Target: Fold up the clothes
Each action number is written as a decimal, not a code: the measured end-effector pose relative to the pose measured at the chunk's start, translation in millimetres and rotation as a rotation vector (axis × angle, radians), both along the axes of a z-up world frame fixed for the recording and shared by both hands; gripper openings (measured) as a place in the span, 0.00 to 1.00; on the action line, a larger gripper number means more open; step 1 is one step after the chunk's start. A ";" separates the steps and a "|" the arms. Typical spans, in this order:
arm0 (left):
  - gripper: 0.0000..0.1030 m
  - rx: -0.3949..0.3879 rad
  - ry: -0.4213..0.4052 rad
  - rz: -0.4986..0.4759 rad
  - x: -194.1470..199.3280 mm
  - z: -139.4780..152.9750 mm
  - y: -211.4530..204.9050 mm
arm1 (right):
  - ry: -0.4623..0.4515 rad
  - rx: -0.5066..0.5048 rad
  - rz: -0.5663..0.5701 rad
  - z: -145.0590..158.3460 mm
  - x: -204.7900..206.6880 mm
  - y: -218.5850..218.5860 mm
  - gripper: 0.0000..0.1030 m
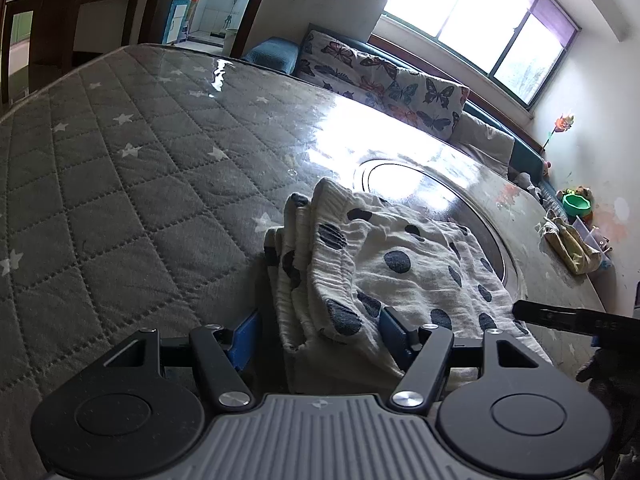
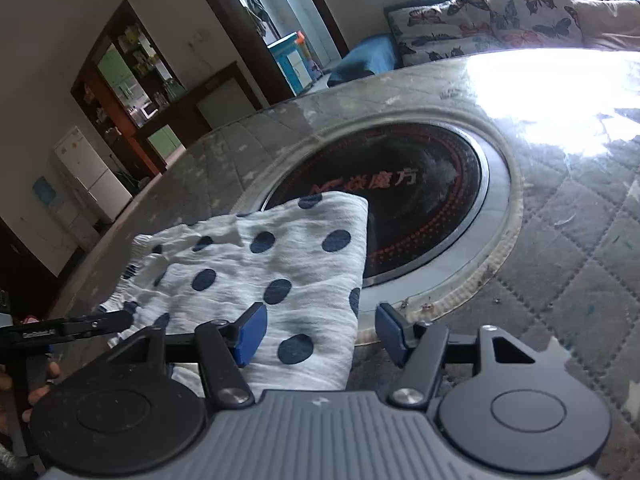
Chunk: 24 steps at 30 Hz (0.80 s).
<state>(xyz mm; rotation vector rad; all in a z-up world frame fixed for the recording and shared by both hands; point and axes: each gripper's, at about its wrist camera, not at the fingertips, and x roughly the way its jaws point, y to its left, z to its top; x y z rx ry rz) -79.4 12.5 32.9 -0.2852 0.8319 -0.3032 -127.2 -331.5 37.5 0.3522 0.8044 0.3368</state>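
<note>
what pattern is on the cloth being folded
White cloth with dark navy polka dots, clearest in the right wrist view.

The near edge of the polka-dot garment (image 1: 384, 264) disappears behind the left gripper (image 1: 320, 332). The garment covers part of the round cooktop (image 2: 420, 200) and its red lettering. Window glare whitens the far glass tabletop (image 2: 540, 92). Small toys (image 1: 576, 200) by the wall are too tiny to identify.

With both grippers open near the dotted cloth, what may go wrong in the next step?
1. The left gripper straddles the bunched edge of the cloth; closing may catch only some layers, so the fold slips.
2. The right gripper has one finger over the cloth and one off its edge, so it may pinch poorly.
3. The cloth partly covers the cooktop; dragging could undo the fold.
</note>
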 end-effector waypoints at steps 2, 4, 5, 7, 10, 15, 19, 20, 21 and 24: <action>0.65 0.000 -0.002 -0.003 0.8 -0.2 -0.8 | -0.001 -0.005 0.003 -1.0 1.9 2.5 0.52; 0.65 0.006 -0.003 -0.009 2.9 0.3 -4.3 | 0.001 -0.008 0.008 -2.7 3.7 5.3 0.41; 0.64 0.007 -0.003 -0.012 3.9 -0.1 -5.8 | 0.002 -0.013 0.008 -3.4 4.4 6.4 0.37; 0.59 0.013 -0.006 -0.020 6.6 -0.4 -9.6 | 0.004 -0.029 0.004 -4.8 5.2 8.2 0.17; 0.53 0.030 -0.015 -0.029 8.6 -1.5 -14.8 | -0.003 -0.047 -0.013 -4.2 3.4 7.7 0.08; 0.40 -0.012 -0.021 -0.051 15.8 -1.0 -21.7 | -0.039 -0.104 -0.059 1.6 -2.7 1.9 0.05; 0.38 -0.022 -0.037 -0.085 29.6 -2.1 -39.3 | -0.052 -0.138 -0.123 3.6 -3.6 -12.6 0.05; 0.38 -0.021 -0.042 -0.093 33.7 -2.5 -44.4 | -0.057 -0.146 -0.140 3.5 -4.1 -16.0 0.05; 0.39 -0.016 -0.046 -0.100 36.9 -3.0 -49.5 | -0.060 -0.150 -0.151 3.1 -4.6 -19.4 0.05; 0.42 0.027 -0.064 -0.116 42.6 -1.5 -64.3 | -0.055 -0.130 -0.160 0.3 -6.2 -26.8 0.07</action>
